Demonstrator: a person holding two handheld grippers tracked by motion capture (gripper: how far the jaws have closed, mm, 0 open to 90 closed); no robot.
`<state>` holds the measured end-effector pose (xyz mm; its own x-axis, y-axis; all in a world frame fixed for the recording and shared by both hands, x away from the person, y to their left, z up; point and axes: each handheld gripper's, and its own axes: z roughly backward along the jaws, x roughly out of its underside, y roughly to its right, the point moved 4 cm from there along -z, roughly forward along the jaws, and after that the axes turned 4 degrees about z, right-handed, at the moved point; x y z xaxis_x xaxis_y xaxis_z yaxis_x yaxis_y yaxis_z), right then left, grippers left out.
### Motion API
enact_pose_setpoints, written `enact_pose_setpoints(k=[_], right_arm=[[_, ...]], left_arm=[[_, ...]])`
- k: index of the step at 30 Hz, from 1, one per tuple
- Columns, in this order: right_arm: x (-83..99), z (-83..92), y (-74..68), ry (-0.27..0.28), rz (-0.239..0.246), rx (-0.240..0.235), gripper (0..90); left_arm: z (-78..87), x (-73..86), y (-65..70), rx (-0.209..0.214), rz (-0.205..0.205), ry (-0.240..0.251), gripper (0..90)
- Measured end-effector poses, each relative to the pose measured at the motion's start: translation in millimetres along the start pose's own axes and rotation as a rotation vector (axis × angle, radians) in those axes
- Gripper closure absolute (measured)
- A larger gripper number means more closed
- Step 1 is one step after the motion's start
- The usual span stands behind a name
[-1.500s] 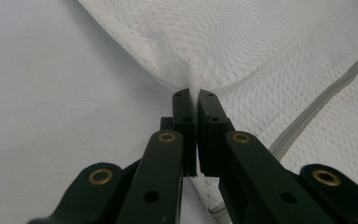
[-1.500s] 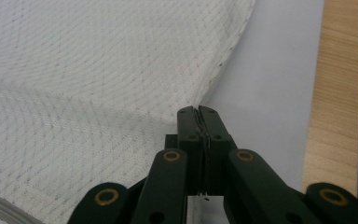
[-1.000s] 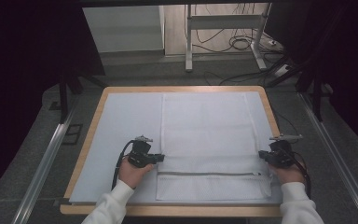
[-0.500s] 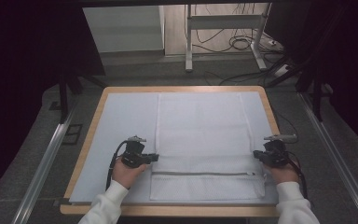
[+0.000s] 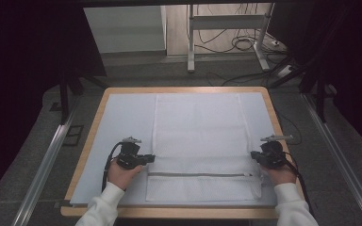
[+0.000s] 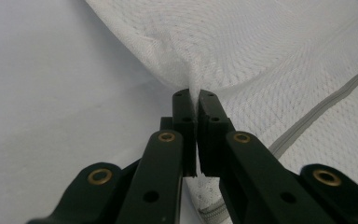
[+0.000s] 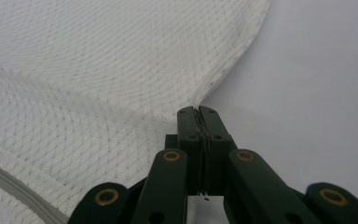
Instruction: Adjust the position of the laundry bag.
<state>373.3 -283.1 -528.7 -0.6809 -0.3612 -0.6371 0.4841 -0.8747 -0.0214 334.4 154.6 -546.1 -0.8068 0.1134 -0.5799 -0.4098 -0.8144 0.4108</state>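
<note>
Our left tongs (image 6: 196, 100) clench the left edge of the white mesh bag (image 5: 198, 141); our right tongs (image 7: 197, 113) clench its right edge. The bag lies flat on the pale mat (image 5: 122, 122) over the bench (image 5: 87, 150), its grey zipper (image 5: 198, 174) nearest us.

White mesh, pale mat, black jaws

The white mesh fabric bag (image 5: 198, 141) has a fine diamond net weave and a grey zipper strip (image 6: 326, 109) beside the left gripper's (image 6: 195, 95) jaws. Both the left and the right gripper (image 7: 197, 112) are black with brass-coloured rivets. Beyond the jaws, the flat pale mat (image 5: 122, 117) looks light grey, perhaps bluish, inside a tan wooden table rim (image 5: 87, 146). The sleeves (image 5: 101, 207) are white.
</note>
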Motion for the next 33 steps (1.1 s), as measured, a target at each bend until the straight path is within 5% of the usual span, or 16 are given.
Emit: enact_pose_setpoints(k=[33], right_arm=[[-13.6,-20.0,-47.3,0.02,0.066,-0.085,87.2]], left_arm=[[26.1,10.2,-48.4,-0.045,0.07,0.022,87.3]])
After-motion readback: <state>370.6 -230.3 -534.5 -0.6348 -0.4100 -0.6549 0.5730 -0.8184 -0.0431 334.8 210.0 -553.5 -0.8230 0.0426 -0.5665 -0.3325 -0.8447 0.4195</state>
